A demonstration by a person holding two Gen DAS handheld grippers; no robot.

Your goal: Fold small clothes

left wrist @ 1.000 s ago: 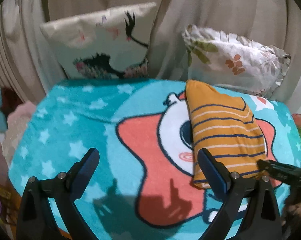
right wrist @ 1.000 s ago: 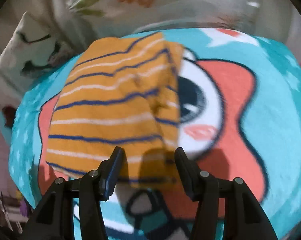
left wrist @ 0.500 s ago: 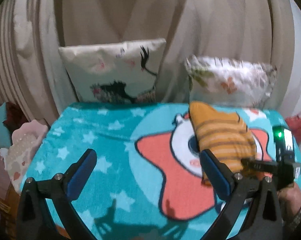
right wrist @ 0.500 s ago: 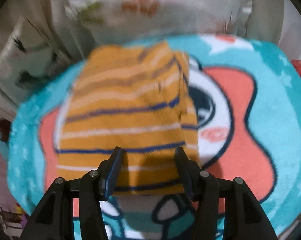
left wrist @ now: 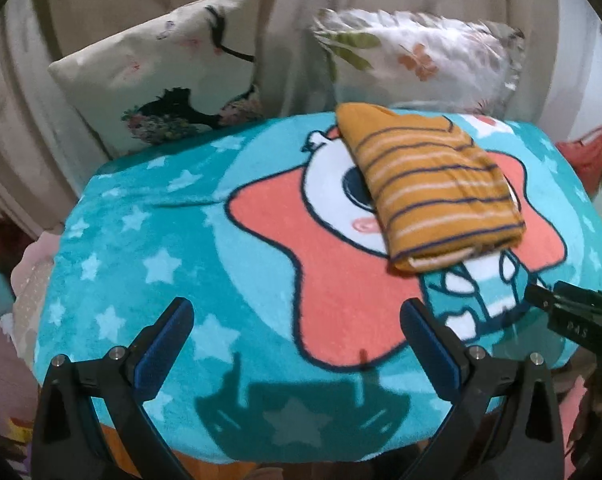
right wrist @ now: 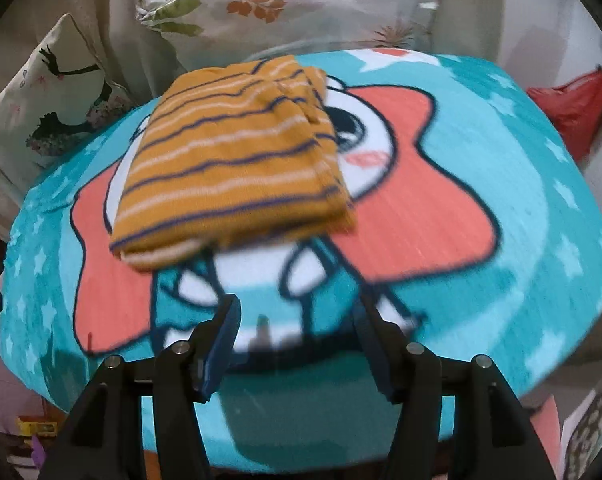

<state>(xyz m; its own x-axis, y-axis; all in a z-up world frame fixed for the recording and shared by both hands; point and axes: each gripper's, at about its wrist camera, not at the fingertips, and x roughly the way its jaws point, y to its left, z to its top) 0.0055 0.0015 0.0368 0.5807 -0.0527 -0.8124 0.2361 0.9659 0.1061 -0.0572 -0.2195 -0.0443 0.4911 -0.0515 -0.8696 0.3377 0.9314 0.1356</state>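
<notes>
A folded mustard-yellow garment with navy and white stripes (left wrist: 429,184) lies on a teal blanket with a pink star cartoon (left wrist: 149,240). It also shows in the right wrist view (right wrist: 233,168), folded into a compact rectangle. My left gripper (left wrist: 297,340) is open and empty, near the blanket's front edge, well left of and below the garment. My right gripper (right wrist: 297,340) is open and empty, a short way in front of the garment's near edge. The right gripper's tip also shows at the right of the left wrist view (left wrist: 573,312).
Two pillows lean against beige curtains behind the blanket: a bird-print one (left wrist: 173,80) and a floral one (left wrist: 417,52). A red item (right wrist: 573,104) lies off the right edge. Pink clutter (left wrist: 25,280) sits left of the blanket.
My right gripper has drawn back from the garment, which now lies free on the blanket. My left gripper has shifted its view, tilting back down over the blanket.
</notes>
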